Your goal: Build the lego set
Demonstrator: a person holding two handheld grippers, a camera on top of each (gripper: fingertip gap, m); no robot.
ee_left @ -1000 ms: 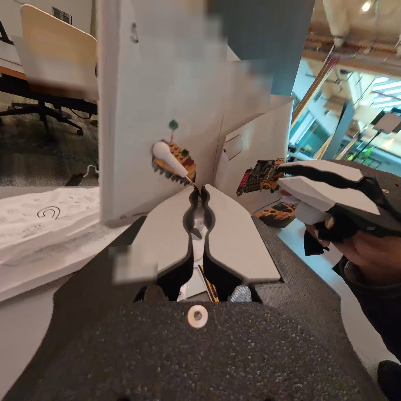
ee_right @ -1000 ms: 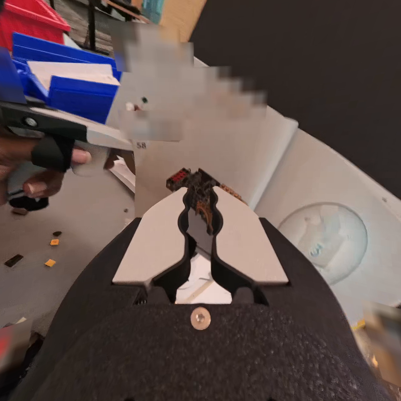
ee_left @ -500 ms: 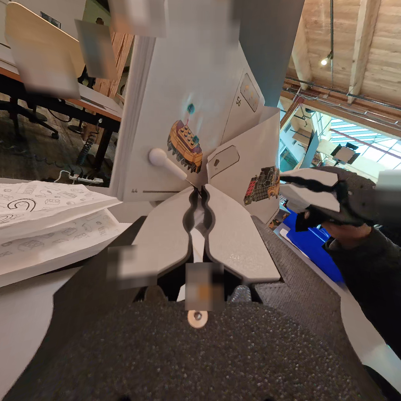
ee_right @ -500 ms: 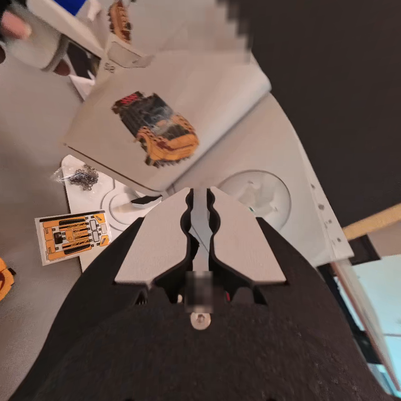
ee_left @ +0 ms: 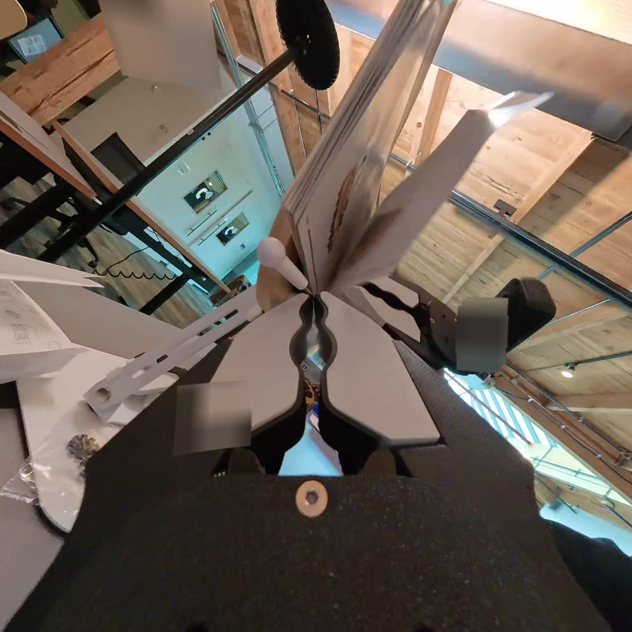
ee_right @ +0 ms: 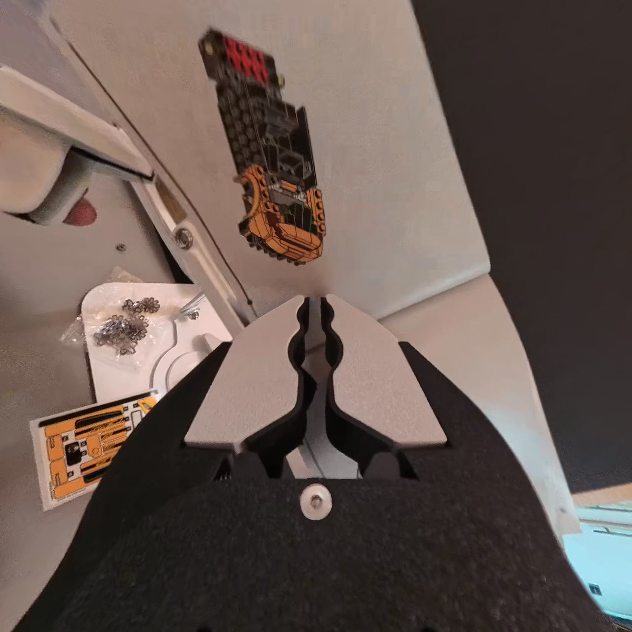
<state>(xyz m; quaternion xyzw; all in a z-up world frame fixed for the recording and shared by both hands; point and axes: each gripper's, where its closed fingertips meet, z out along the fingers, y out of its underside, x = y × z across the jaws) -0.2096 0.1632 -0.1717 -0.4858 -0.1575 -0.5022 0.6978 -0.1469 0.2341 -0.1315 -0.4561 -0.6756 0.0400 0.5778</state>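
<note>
Your left gripper (ee_left: 314,301) is pinched together at centre frame on the lower edge of one instruction booklet (ee_left: 345,191), whose blurred pages fan toward the upper right against timber ceiling beams. One white pin-like tool (ee_left: 278,261) juts up and left from the same fingertips. Your right gripper (ee_right: 314,302) sits lower centre in its own view, its fingers nearly together with a thin gap, at the bottom edge of a booklet page; whether it grips the paper cannot be told. That page carries one printed picture of an orange-and-black car model (ee_right: 273,154) in the upper centre. At lower left lie one orange sticker sheet (ee_right: 87,444) and one clear bag of small grey parts (ee_right: 124,326) on a white tray (ee_right: 102,376). Across the left wrist view, a white stand arm (ee_left: 178,345) runs through the left middle, and your right gripper shows at right, partly masked by a mosaic patch.
</note>
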